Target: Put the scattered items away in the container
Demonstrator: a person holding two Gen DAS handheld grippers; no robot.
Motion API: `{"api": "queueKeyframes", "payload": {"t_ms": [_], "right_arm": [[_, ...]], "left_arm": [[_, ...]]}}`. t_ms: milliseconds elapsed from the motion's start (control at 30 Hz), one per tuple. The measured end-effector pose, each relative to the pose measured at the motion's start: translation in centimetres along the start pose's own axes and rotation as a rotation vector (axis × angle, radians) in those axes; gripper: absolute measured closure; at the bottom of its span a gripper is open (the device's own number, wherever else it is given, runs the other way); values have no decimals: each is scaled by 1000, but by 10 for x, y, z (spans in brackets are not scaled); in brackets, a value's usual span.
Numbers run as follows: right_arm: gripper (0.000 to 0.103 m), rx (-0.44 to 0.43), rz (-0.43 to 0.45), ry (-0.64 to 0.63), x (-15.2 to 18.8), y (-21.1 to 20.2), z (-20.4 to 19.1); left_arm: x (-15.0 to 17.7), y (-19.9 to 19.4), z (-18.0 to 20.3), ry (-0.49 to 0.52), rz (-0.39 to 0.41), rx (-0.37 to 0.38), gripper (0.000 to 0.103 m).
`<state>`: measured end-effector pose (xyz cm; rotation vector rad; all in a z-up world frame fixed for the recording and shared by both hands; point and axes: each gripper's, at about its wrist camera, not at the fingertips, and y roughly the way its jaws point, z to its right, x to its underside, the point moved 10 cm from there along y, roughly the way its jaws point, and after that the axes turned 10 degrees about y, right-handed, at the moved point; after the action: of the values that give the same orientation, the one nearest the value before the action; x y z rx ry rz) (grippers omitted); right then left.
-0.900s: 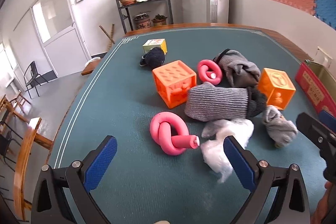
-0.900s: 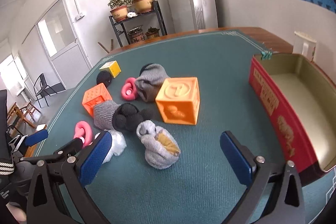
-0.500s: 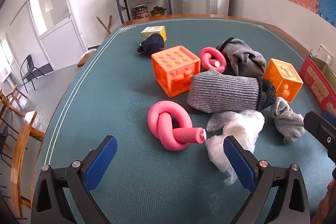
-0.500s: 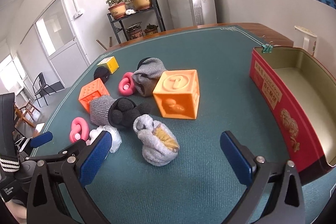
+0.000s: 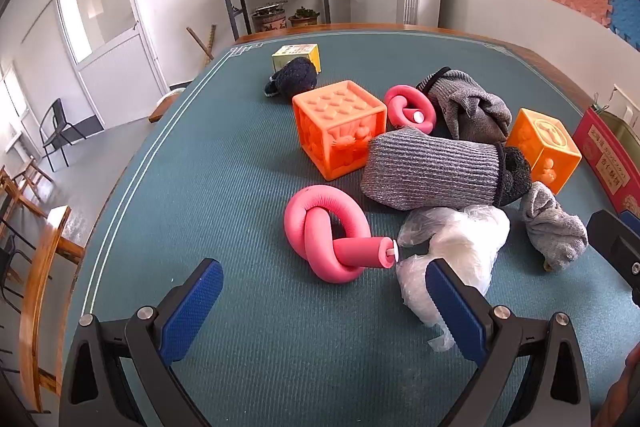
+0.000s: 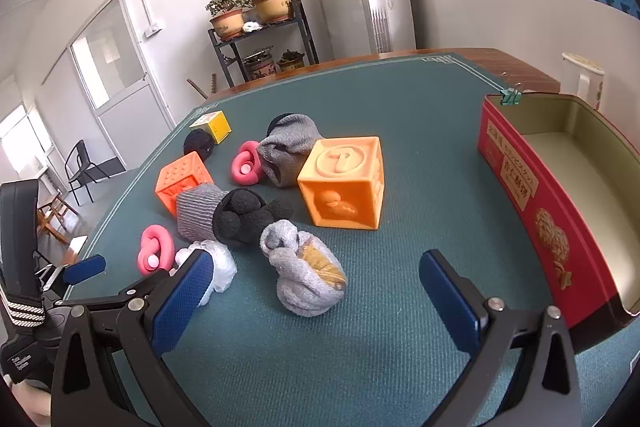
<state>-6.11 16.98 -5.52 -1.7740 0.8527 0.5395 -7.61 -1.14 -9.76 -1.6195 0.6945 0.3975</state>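
The rectangular red tin container (image 6: 532,211) with a gold lining is sitting at the right edge of the green felt worktop (image 6: 400,131); the visible part of its interior is holding nothing. The scattered items are all lying outside it, to its left. Left gripper (image 5: 320,301) is hovering with jaws wide apart, gripping nothing, just in front of the knotted pink foam tube (image 5: 332,235) and the crumpled clear plastic bag (image 5: 452,247). Right gripper (image 6: 316,297) is likewise spread open and empty, facing the balled light grey sock (image 6: 304,271). The orange embossed rubber cube (image 6: 344,179) is resting behind that sock, well apart from the container.
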Motion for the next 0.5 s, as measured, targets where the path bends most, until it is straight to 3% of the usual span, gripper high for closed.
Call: {"api": "queueKeyframes", "payload": {"t_ms": [500], "right_arm": [[0, -3, 6, -11, 1, -2, -3]], "left_arm": [[1, 4, -2, -7, 1, 5, 0]]}}
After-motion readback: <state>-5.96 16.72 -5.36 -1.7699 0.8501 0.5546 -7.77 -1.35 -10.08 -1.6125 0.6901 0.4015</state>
